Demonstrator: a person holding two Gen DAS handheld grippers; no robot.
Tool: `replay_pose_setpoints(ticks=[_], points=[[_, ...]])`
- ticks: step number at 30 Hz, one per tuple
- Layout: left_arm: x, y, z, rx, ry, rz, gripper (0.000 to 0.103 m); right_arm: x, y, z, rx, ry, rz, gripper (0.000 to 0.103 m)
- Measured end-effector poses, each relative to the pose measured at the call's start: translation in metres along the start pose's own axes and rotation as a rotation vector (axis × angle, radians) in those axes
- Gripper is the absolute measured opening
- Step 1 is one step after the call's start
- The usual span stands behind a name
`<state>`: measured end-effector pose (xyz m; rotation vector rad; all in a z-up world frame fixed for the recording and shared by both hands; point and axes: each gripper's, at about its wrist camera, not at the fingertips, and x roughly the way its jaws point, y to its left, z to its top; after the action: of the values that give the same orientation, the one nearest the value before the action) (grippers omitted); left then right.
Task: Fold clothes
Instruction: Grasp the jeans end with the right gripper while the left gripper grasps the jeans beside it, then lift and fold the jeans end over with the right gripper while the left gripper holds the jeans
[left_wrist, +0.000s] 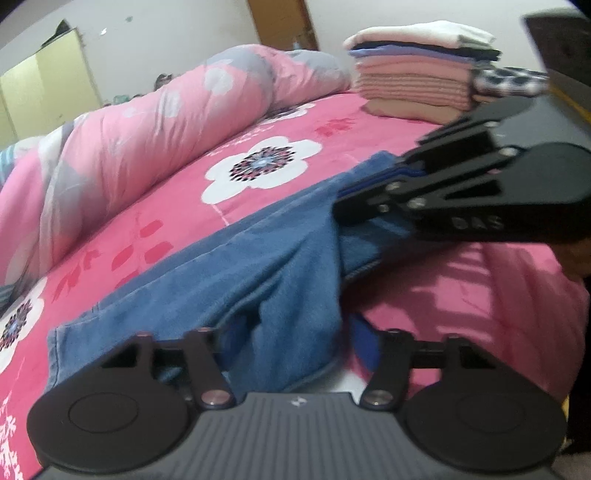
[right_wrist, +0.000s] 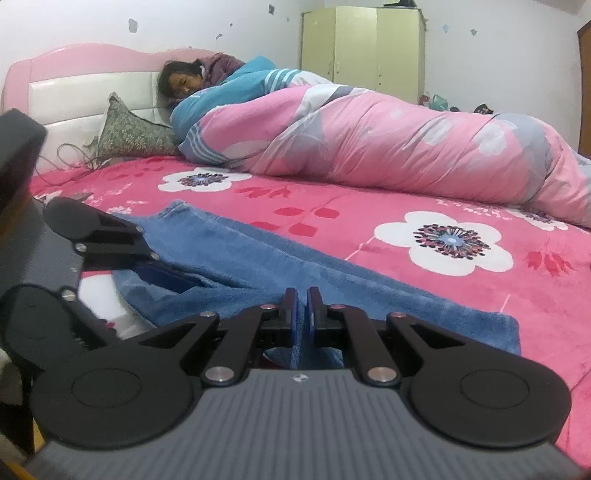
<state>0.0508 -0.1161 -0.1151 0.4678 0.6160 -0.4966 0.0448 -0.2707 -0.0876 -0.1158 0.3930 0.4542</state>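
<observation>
Folded stack (left_wrist: 417, 70) beyond blue garment (left_wrist: 236, 266) — quilt-wrapped person (right_wrist: 369, 140) alongside

Bare bedspread (right_wrist: 369, 206) between towel (right_wrist: 258, 258) and quilt-wrapped sleeper (right_wrist: 369, 140).

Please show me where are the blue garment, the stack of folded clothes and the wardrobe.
Blue garment (left_wrist: 229, 273): left wrist view, on its flat middle.
Stack (left_wrist: 413, 81): left wrist view, on a pink layer.
Wardrobe (right_wrist: 354, 44): right wrist view, on its door.
</observation>
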Motion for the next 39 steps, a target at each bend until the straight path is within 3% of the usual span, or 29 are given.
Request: replay_pose_setpoints(ticks=[1,3,6,8,12,15,18,21,24,29,34,37,39], points=[[0.001,0.002,0.001,-0.008,0.003,0.002,0.043,0.000,-0.001,0.000,0.007,-0.008,-0.007,0.003],[0.000,0.004,0.003,-0.016,-0.002,-0.002,0.029,-0.002,-0.008,0.000,0.043,-0.025,-0.026,0.003],[-0.001,0.008,0.005,-0.028,-0.010,-0.007,0.021,-0.008,-0.022,-0.002,0.127,-0.046,-0.024,0.003],[-0.003,0.010,0.004,-0.039,-0.024,-0.015,0.018,-0.020,-0.030,-0.004,0.193,-0.082,0.035,0.004],[-0.009,0.014,0.002,-0.055,-0.056,-0.030,0.014,-0.041,-0.026,-0.012,0.212,-0.120,0.250,0.006],[-0.012,0.015,0.001,-0.060,-0.076,-0.034,0.012,-0.029,-0.005,-0.022,0.176,-0.014,0.317,0.006],[-0.014,0.017,0.001,-0.065,-0.086,-0.043,0.010,-0.003,0.018,-0.030,0.115,0.088,0.219,0.006],[-0.017,0.020,0.001,-0.074,-0.099,-0.058,0.009,0.016,0.022,-0.027,0.131,0.072,0.162,0.006],[-0.017,0.025,-0.001,-0.095,-0.105,-0.078,0.007,0.025,0.026,-0.025,0.156,0.036,0.155,0.006],[-0.015,0.033,-0.005,-0.134,-0.112,-0.114,0.006,0.049,0.027,-0.027,0.237,0.119,0.226,0.003],[-0.013,0.040,-0.008,-0.169,-0.116,-0.156,0.009,0.056,0.017,-0.034,0.383,0.159,0.303,0.002],[-0.018,0.039,-0.011,-0.159,-0.131,-0.184,0.025,0.049,-0.001,-0.044,0.527,0.175,0.357,0.002],[-0.024,0.038,-0.015,-0.144,-0.148,-0.203,0.043,0.034,-0.005,-0.048,0.528,0.168,0.348,0.004]])
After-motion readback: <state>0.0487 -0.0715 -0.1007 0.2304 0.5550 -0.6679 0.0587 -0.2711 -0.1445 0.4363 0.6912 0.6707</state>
